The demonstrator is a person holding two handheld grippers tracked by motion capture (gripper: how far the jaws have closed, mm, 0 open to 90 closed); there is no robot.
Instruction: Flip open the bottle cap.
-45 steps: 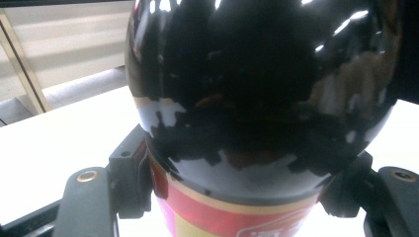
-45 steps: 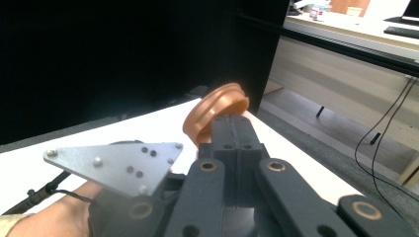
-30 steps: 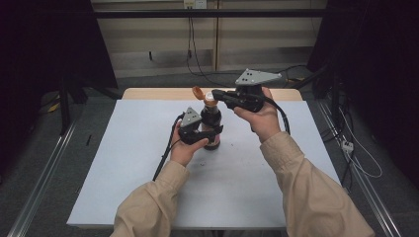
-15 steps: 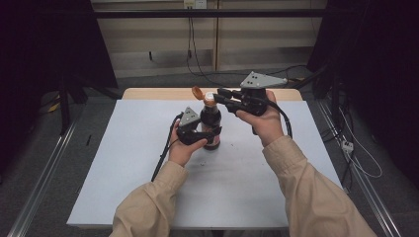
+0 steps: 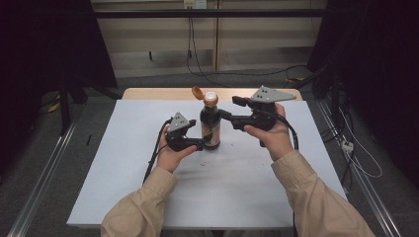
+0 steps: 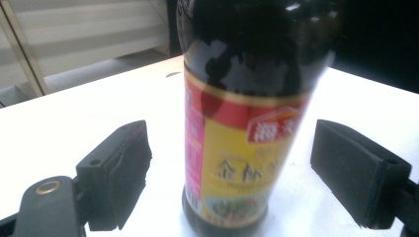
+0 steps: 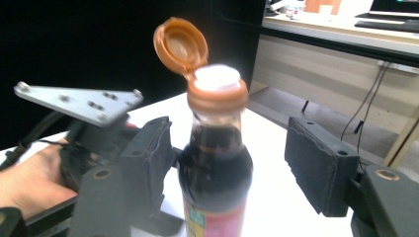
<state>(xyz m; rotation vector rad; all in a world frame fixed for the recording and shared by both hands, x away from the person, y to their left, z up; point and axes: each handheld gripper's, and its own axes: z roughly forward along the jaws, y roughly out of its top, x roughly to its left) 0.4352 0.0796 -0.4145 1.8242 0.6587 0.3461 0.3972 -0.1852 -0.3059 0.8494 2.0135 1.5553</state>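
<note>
One bottle [image 5: 210, 122] of dark sauce stands upright on the white table [image 5: 237, 192], a little beyond the table's middle, and everything here is placed around it. Its orange flip cap [image 5: 197, 92] is hinged open and tilts back from the neck on the side away from the person, and one white seal shows across the mouth. One yellow and red label [image 6: 237, 163] wraps the lower body.

Two grippers, one on each side of the bottle. The left gripper [image 5: 196, 143] sits low beside the bottle's base; its jaws have just been opening, and in the left gripper view its two black pads [image 6: 126, 168] stand clear of the glass on either side, with the bottle between them and bare table showing in both gaps. The right gripper [image 5: 225, 108] comes in higher, level with the bottle's shoulder and neck; its jaws too have just been opening and now stand wide, the neck between them. In the right gripper view one of its pads [image 7: 321, 163] is well off the glass, while the other looks very close to the shoulder; I cannot tell whether it touches.

Two hands and two beige sleeves [image 5: 148, 197] reach in from the near edge of the table.
</note>
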